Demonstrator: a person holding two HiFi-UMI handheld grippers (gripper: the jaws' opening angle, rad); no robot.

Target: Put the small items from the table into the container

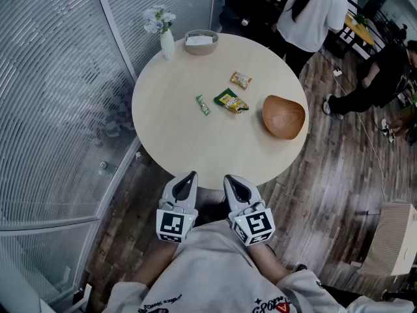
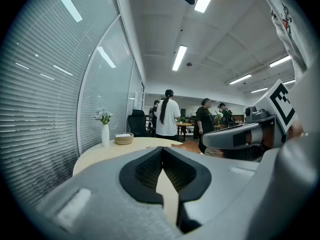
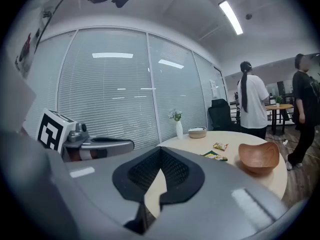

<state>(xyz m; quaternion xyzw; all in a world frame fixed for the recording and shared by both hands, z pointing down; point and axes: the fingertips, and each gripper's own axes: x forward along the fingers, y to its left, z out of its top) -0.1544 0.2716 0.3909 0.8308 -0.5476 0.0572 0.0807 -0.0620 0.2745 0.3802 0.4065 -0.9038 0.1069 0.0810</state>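
Grippers, one by one?

Lower centre of the head view: left gripper [image 1: 189, 177], jaws pressed together, nothing between them. Just to its right, right gripper [image 1: 232, 180] — likewise closed and empty. Both tips at the near rim of the round table [image 1: 169, 135].

And through each gripper's own camera?

In both, dark pads [image 2: 144, 171] meeting at the tips, only pale tabletop showing past them.

Small items?

Mid-table, well apart from both grippers: thin green packet [image 1: 203, 105], then green-and-yellow packet [image 1: 232, 101] just to its right, and orange packet [image 1: 240, 79] a little above that. All flat on the table, outside the container.

Container?

Right of the packets, near the table's right edge: wooden bowl [image 1: 284, 117].

Further out?

At the table's top edge, white vase [image 1: 167, 43] with flowers beside a shallow basket [image 1: 201, 42] — past them, upper right, people [image 1: 316, 12] standing and sitting.
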